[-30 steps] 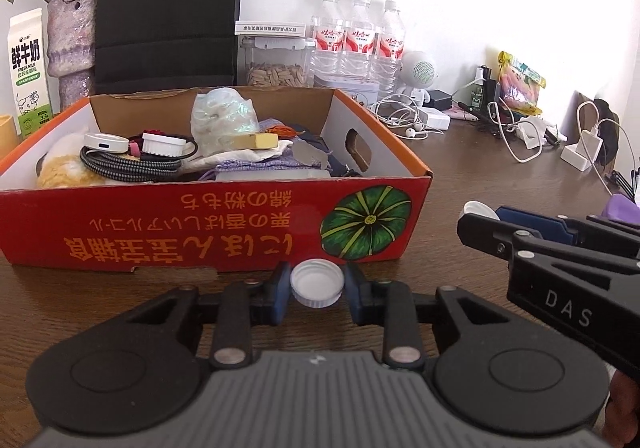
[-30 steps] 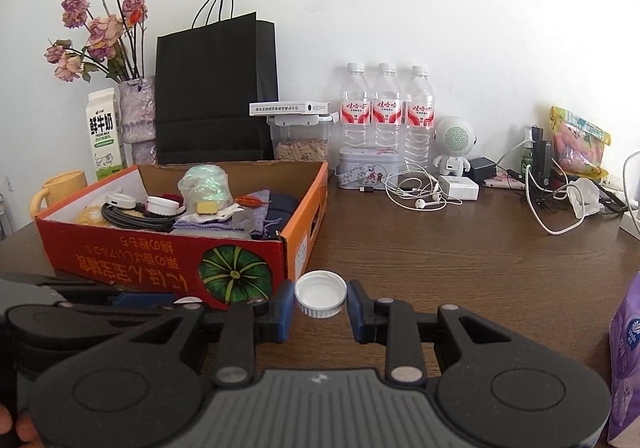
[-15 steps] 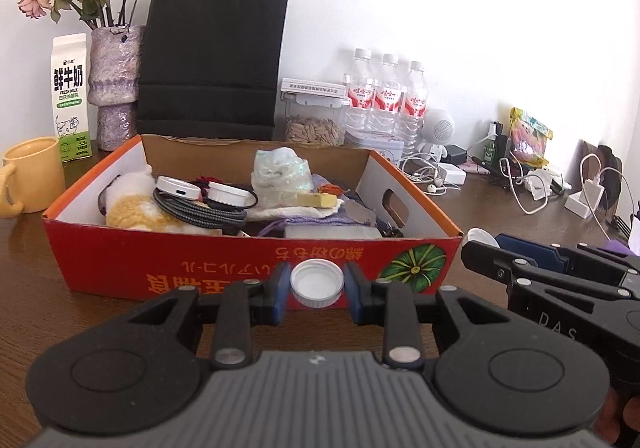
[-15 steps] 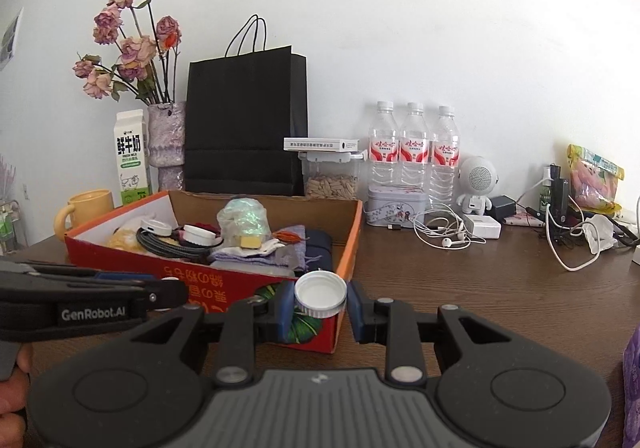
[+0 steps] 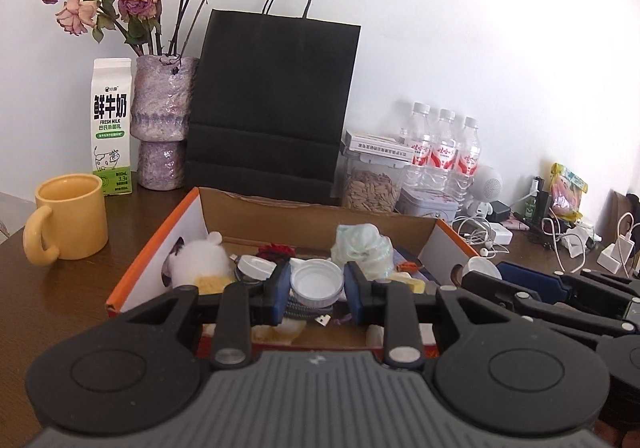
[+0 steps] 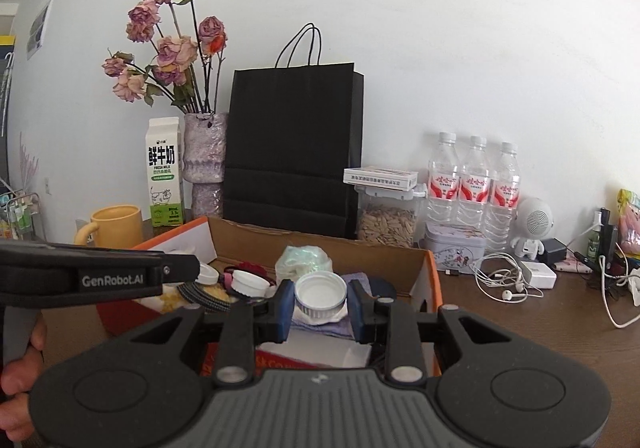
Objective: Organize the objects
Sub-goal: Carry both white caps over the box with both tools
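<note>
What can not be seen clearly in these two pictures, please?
- Left wrist view: the near wall of the cardboard box is hidden behind the left gripper, which holds a white cap.
- Right wrist view: the right gripper, with its own white cap, covers the box's front part.
- Both views: the bottle labels are too small to read.

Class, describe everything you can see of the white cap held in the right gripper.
The white cap is round, plastic-looking, with a ribbed side and its hollow side facing the camera. The right gripper has its blue-padded jaws shut on its two sides. It hangs above the open cardboard box, touching nothing else.
</note>
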### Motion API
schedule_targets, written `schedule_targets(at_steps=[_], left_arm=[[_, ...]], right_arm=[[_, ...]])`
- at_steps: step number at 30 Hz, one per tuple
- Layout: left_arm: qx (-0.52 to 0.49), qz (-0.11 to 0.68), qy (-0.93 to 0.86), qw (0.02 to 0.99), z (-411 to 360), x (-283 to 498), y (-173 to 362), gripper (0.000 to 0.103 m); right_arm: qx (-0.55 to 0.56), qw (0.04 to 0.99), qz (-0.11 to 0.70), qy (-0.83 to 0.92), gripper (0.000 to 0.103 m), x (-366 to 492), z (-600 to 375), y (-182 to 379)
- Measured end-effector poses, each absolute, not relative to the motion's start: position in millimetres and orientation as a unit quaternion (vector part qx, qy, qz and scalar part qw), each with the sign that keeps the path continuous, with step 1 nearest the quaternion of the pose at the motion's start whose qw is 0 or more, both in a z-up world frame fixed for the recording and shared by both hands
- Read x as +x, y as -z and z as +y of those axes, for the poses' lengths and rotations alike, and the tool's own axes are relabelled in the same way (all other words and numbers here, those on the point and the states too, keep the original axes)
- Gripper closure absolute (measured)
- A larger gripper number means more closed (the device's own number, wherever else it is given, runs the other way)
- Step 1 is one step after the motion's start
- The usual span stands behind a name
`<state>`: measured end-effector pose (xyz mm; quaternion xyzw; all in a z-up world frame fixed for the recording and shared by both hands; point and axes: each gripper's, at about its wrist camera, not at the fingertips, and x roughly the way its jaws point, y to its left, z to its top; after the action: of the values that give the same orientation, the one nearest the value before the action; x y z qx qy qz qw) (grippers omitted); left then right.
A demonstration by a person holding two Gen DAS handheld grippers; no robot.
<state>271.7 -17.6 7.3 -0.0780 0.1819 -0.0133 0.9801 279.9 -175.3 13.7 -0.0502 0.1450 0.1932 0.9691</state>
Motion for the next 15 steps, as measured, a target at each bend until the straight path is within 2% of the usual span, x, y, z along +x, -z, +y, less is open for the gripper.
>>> schedule_targets(at_steps=[13, 14, 15], left_arm=[[-0.058, 0.172, -0.001, 0.983, 4.2, 313.5, -6.1, 0.073], [-0.056, 0.172, -0.003, 0.984, 4.9, 314.8, -5.5, 0.071], [-0.055, 0.172, -0.005, 0.984, 5.5, 315.5, -5.2, 0.059]], right_arm=[[-0.038, 0.968, 0.168, -0.183, 0.075, 335.0, -147.5, -1.6], [-0.036, 0.968, 0.173, -0.18, 0.068, 337.2, -149.4, 0.3], [-0.033, 0.967, 0.179, -0.177, 0.052, 339.2, -151.4, 1.8]])
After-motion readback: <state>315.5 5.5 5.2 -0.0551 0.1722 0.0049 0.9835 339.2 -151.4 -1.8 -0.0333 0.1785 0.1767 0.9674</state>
